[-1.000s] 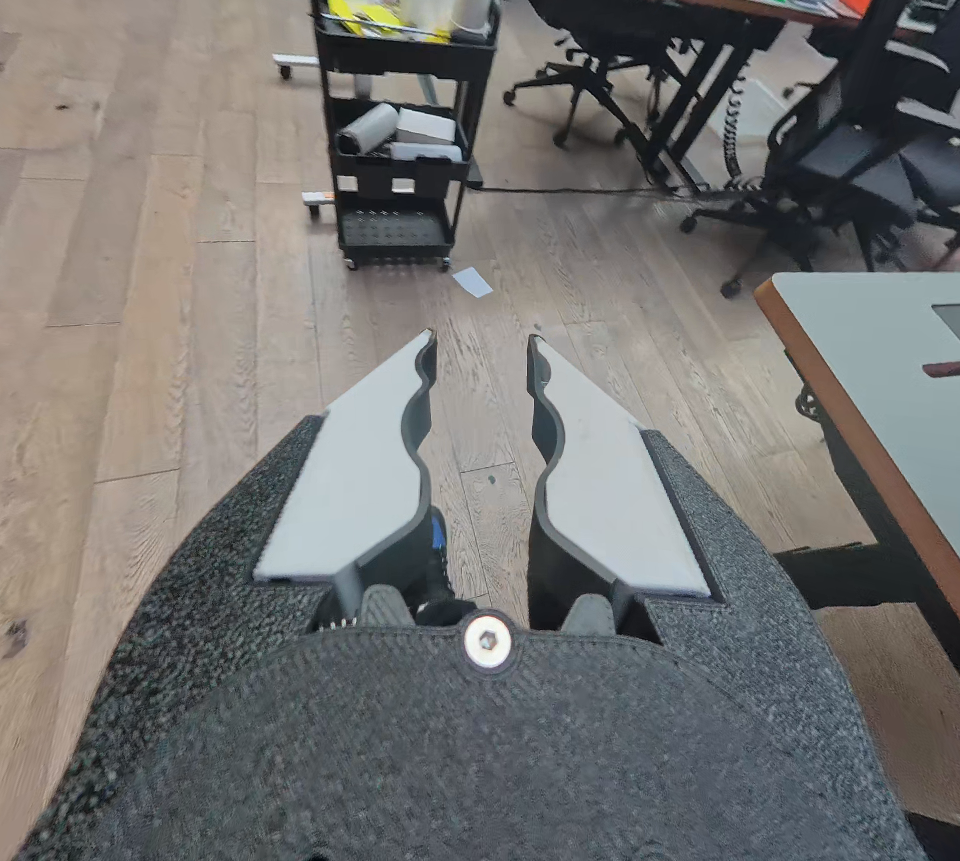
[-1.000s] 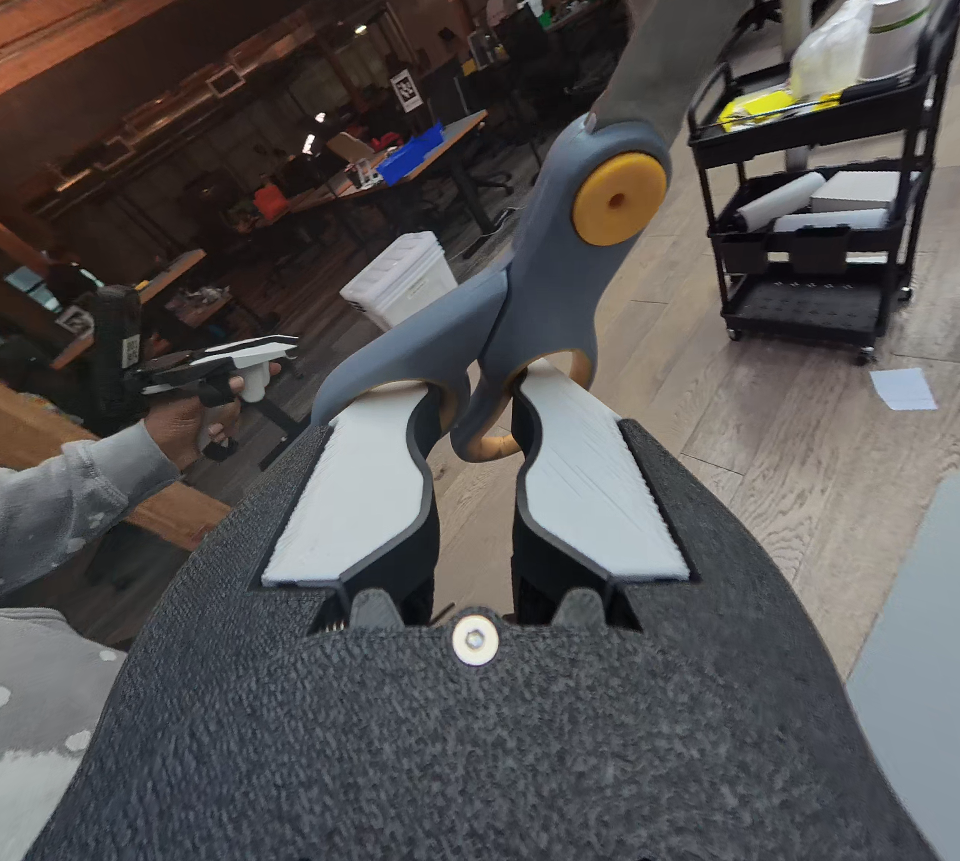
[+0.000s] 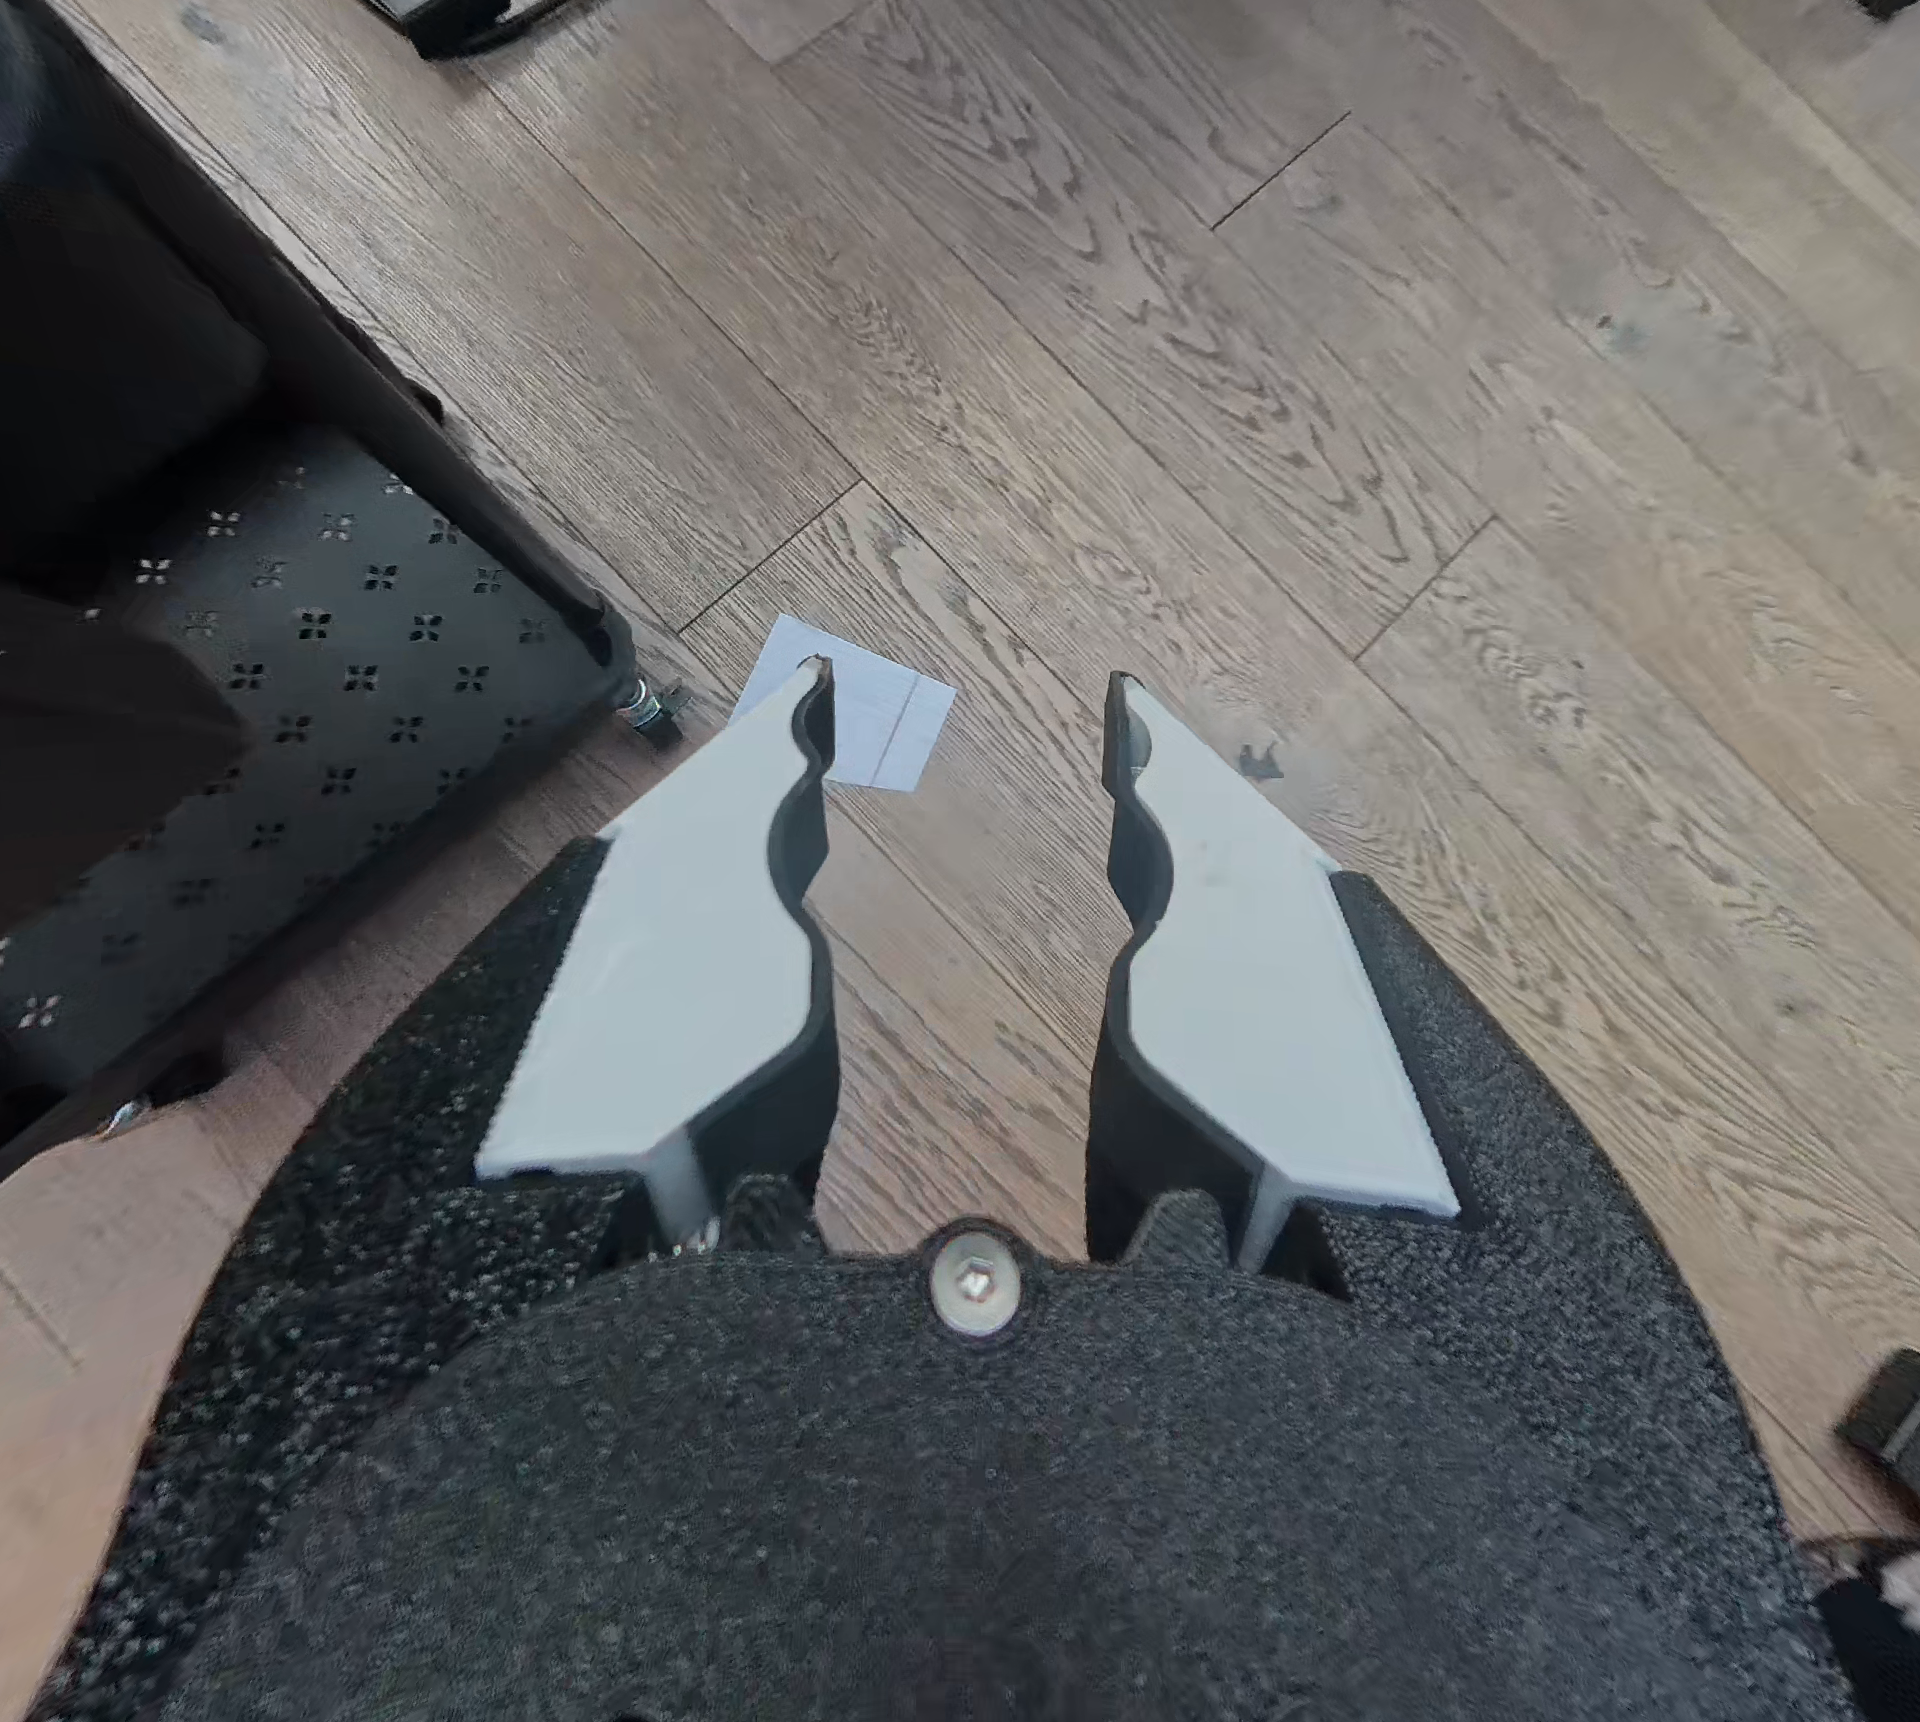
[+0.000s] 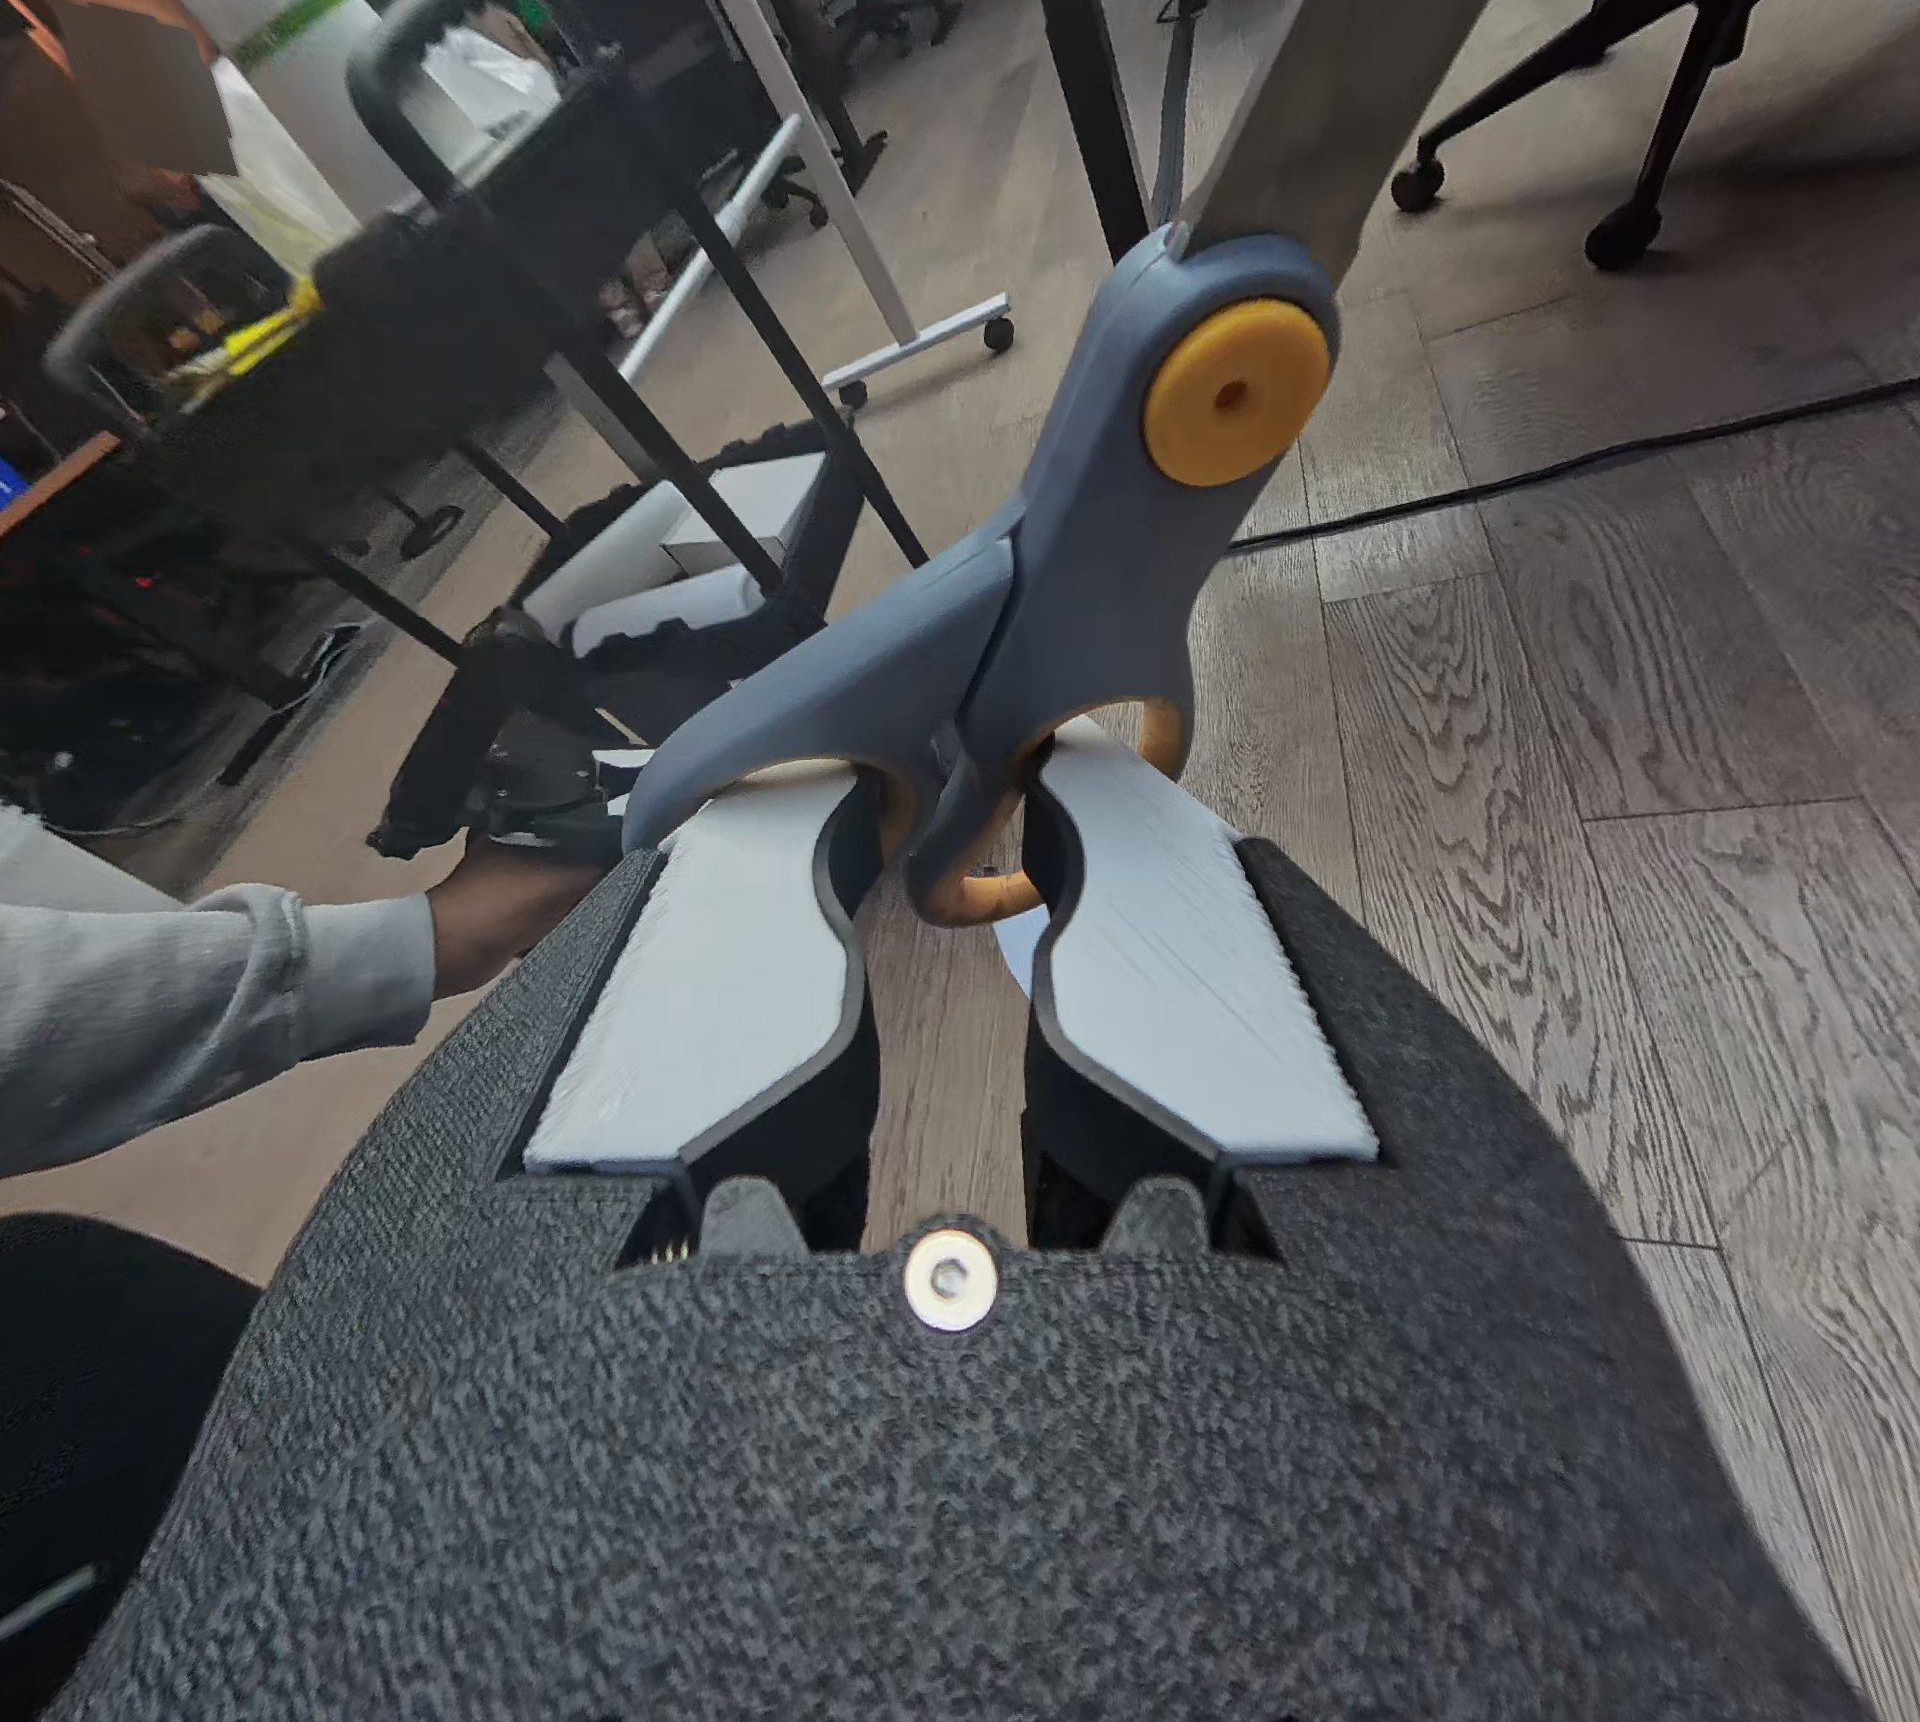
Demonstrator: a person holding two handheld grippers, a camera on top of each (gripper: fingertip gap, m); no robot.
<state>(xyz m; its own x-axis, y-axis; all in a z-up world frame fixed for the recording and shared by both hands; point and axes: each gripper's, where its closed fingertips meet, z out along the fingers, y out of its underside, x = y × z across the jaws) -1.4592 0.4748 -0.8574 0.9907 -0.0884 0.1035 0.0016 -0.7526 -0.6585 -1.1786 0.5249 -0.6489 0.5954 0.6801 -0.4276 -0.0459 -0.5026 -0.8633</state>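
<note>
While right gripper (image 4: pixel 951 799) clamps scissors (image 4: pixel 1049 592), left gripper (image 3: pixel 966 685) gapes above paper slip (image 3: pixel 883 727), cart edge (image 3: pixel 582 612) beside

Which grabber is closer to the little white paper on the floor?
Left. The left gripper hangs open right above the white paper, one fingertip overlapping it in view. The right gripper holds scissors up off the floor.
</note>
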